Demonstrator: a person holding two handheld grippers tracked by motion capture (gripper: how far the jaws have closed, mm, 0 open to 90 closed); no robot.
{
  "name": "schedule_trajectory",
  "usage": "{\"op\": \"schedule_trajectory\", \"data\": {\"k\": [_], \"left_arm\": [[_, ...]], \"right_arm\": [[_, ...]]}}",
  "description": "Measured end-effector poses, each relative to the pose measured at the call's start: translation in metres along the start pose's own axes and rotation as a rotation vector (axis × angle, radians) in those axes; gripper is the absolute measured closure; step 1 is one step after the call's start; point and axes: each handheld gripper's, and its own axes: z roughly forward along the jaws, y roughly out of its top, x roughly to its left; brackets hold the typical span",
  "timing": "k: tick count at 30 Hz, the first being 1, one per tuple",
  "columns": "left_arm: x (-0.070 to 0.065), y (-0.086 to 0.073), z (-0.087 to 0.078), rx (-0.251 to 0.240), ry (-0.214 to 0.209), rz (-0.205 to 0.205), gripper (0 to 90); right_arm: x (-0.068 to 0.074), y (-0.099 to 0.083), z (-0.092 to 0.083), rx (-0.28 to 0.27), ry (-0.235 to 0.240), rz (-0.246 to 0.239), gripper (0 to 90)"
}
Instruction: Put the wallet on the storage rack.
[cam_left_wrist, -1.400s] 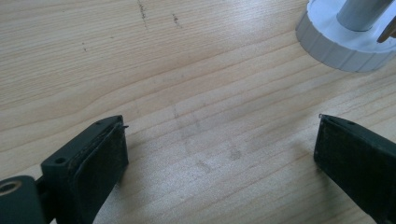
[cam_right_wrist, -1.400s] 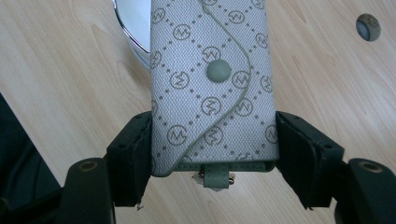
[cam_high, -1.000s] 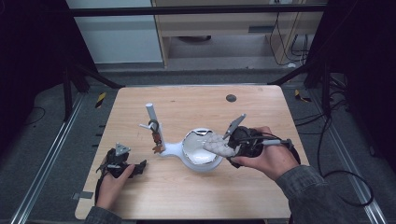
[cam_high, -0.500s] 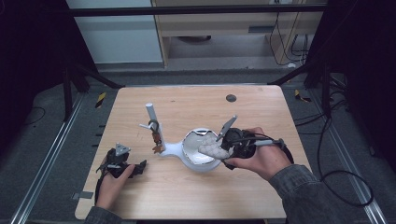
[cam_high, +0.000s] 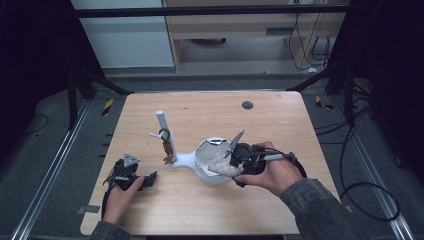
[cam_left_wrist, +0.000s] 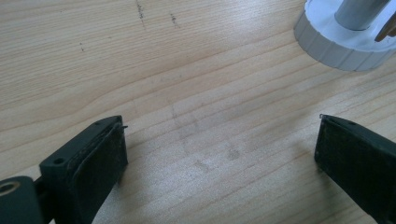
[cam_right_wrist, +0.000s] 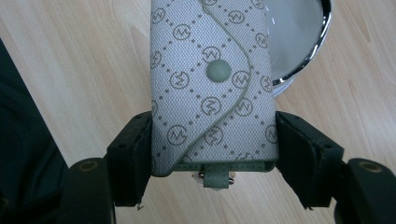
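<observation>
My right gripper (cam_right_wrist: 212, 154) is shut on a small grey patterned pouch (cam_right_wrist: 212, 88) with a snap button, its pads pressing on both sides. In the high view the right gripper (cam_high: 239, 165) holds the pouch (cam_high: 222, 165) over the near rim of a white round dish (cam_high: 207, 150). The dish joins a white stand with an upright post (cam_high: 164, 127) from which a small brown item hangs. My left gripper (cam_high: 142, 181) rests open on the table at the near left. Between its pads (cam_left_wrist: 100, 154) lies bare wood, with the stand's round white base (cam_left_wrist: 341, 42) ahead to the right.
The wooden table (cam_high: 280, 125) has a small dark round spot (cam_high: 247, 105) near its far edge. Black frame bars and cables surround the table on the floor. A shelf unit stands beyond the far edge.
My right hand has carried the pouch a little to the left and down, over the dish's near rim. The left gripper has stayed in place.
</observation>
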Motion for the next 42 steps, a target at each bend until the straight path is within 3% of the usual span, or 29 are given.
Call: {"op": "schedule_trajectory", "data": {"k": [14, 22, 42], "left_arm": [[0.0, 0.0, 0.0, 0.0, -0.001, 0.001, 1.6], [0.0, 0.0, 0.0, 0.002, -0.001, 0.001, 1.6], [0.0, 0.0, 0.0, 0.003, -0.002, 0.002, 1.4]], "right_arm": [[-0.001, 0.009, 0.01, 0.032, -0.003, -0.013, 32.3], [-0.009, 0.027, 0.02, 0.067, -0.011, -0.015, 32.2], [-0.018, 0.046, 0.033, 0.082, -0.006, -0.015, 32.2]]}}
